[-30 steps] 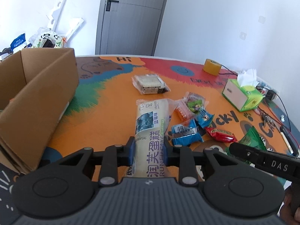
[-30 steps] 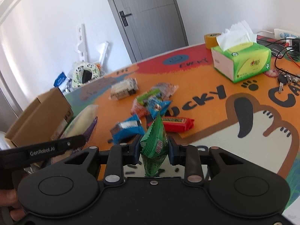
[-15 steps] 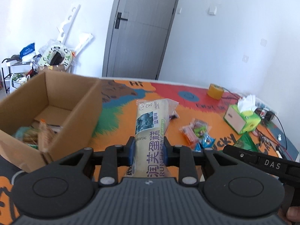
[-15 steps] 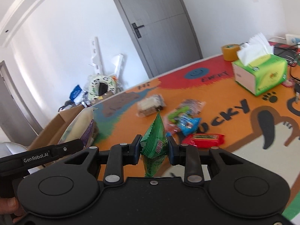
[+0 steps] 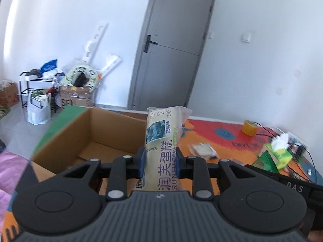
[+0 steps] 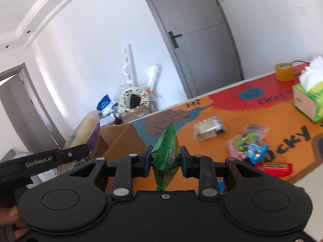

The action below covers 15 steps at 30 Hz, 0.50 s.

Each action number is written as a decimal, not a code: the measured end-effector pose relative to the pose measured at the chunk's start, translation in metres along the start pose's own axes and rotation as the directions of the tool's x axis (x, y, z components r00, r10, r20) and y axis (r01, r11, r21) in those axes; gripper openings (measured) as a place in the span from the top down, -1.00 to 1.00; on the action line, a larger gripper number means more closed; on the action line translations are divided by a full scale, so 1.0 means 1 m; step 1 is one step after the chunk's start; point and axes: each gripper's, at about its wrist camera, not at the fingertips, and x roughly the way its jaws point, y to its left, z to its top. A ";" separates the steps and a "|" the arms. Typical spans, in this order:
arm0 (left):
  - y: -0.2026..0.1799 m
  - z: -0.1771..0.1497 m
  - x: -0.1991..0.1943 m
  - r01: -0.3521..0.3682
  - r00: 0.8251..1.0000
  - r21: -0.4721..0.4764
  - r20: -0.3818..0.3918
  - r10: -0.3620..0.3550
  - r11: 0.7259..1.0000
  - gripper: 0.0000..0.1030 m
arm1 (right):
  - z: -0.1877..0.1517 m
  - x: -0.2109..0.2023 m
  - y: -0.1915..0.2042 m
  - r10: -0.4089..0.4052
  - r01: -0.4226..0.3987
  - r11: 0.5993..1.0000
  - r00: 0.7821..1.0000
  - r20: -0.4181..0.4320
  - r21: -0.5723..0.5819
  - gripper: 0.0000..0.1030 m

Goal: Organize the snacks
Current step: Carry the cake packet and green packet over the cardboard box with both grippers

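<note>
My left gripper [image 5: 160, 164] is shut on a long cream cake packet [image 5: 162, 141] with Chinese print, held upright in the air beside the open cardboard box [image 5: 90, 139]. My right gripper [image 6: 165, 164] is shut on a green snack bag [image 6: 166, 151], held above the table's near edge. The right wrist view also shows the cake packet [image 6: 86, 135] in the left gripper, in front of the box [image 6: 119, 139]. Loose snacks lie on the colourful table [image 6: 272, 104]: a clear biscuit pack [image 6: 209, 130], a blue packet [image 6: 257, 153], a red bar [image 6: 274, 168].
A green tissue box [image 6: 308, 102] and a yellow tape roll [image 6: 284, 71] stand at the table's far right. Cables lie by the wall [image 5: 298, 151]. A grey door [image 5: 171, 60] and floor clutter with a shelf [image 5: 38, 92] are behind the box.
Both grippers have risen and swung left towards the cardboard box, each still holding its snack. The box interior now sits just left of the cake packet.
</note>
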 end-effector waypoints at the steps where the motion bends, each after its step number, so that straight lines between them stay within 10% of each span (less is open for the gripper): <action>1: 0.005 0.002 0.000 -0.010 1.000 -0.004 0.006 0.010 1.000 0.47 | 0.001 0.002 0.004 0.008 -0.008 1.000 1.000 -0.002 -0.005 0.43; 15: 0.065 0.021 0.013 -0.130 0.991 -0.054 0.030 0.131 0.990 0.47 | 0.012 0.036 0.044 0.100 -0.101 0.995 0.994 -0.041 -0.027 0.43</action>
